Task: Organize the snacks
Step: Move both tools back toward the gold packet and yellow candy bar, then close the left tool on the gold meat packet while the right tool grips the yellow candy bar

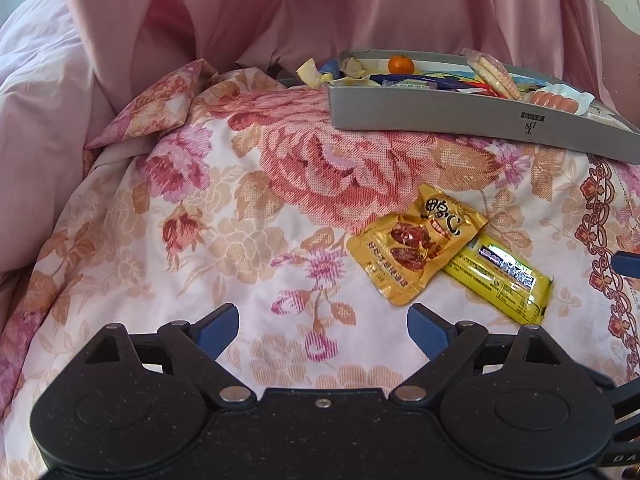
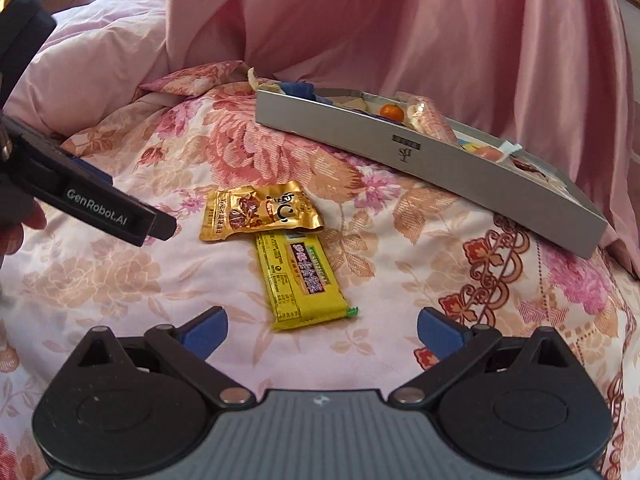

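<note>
This is a bedroom in a home. A flowered bedspread (image 1: 208,216) covers the bed, a pale pink quilt (image 1: 36,80) is bunched at its left edge, and a pink curtain (image 1: 320,8) hangs behind the far edge.

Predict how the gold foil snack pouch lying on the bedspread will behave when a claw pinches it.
The gold foil snack pouch looks thin and crinkled, so it will probably flex and feel light. Its glossy film may slip. It overlaps the yellow bar, which might shift too.

Bare bedspread (image 1: 248,240) before both packets (image 2: 260,210)
</note>
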Available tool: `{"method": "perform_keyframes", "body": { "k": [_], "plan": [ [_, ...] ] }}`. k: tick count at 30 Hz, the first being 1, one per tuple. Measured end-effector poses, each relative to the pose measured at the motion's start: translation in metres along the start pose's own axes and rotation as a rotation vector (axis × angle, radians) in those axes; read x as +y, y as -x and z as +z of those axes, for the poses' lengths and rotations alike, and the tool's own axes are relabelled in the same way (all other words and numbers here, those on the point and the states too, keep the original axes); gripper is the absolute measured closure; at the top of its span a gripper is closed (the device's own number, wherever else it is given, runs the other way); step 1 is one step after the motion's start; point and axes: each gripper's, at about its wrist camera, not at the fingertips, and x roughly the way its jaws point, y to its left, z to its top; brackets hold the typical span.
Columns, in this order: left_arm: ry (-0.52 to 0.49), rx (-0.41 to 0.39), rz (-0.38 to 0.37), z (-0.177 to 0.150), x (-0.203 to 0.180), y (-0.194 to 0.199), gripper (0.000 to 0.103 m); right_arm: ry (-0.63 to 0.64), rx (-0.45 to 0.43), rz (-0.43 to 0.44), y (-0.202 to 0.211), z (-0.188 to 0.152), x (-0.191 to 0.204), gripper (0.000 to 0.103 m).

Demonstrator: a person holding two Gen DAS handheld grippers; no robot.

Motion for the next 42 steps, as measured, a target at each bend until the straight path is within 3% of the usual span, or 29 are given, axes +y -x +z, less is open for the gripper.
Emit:
{"method": "perform_keyframes", "body": {
  "k": [8, 20, 23, 27, 30, 35, 39, 42],
  "plan": [
    [-0.001, -0.038, -0.020, 0.009, 0.000, -0.011, 0.011, 0.062, -0.034, 0.045, -0.034, 0.006, 0.008, 0.000],
    [-0.005, -0.085, -0.059, 0.015, 0.001, -0.017, 0.011, -0.044, -0.016, 0.096, -0.063, 0.013, -0.008, 0.011],
    [-0.019, -0.095, -0.087, 0.016, -0.004, -0.020, 0.011, -0.057, -0.009, 0.119, -0.064, 0.014, -0.010, 0.018],
    [-0.033, -0.109, -0.125, 0.018, -0.009, -0.022, 0.011, -0.054, 0.005, 0.129, -0.064, 0.014, -0.010, 0.041],
    [-0.042, -0.122, -0.167, 0.020, -0.011, -0.023, 0.011, -0.042, 0.019, 0.132, -0.062, 0.015, -0.010, 0.047],
    [-0.171, -0.143, -0.235, 0.026, -0.021, -0.026, 0.011, 0.013, 0.075, 0.104, -0.053, 0.017, -0.008, 0.048],
    [-0.294, -0.112, -0.304, 0.026, -0.029, -0.034, 0.011, 0.043, 0.123, 0.058, -0.045, 0.013, -0.014, 0.048],
    [-0.390, -0.079, -0.281, 0.023, -0.036, -0.045, 0.011, 0.050, 0.151, 0.028, -0.040, 0.010, -0.020, 0.048]
  ]
}}
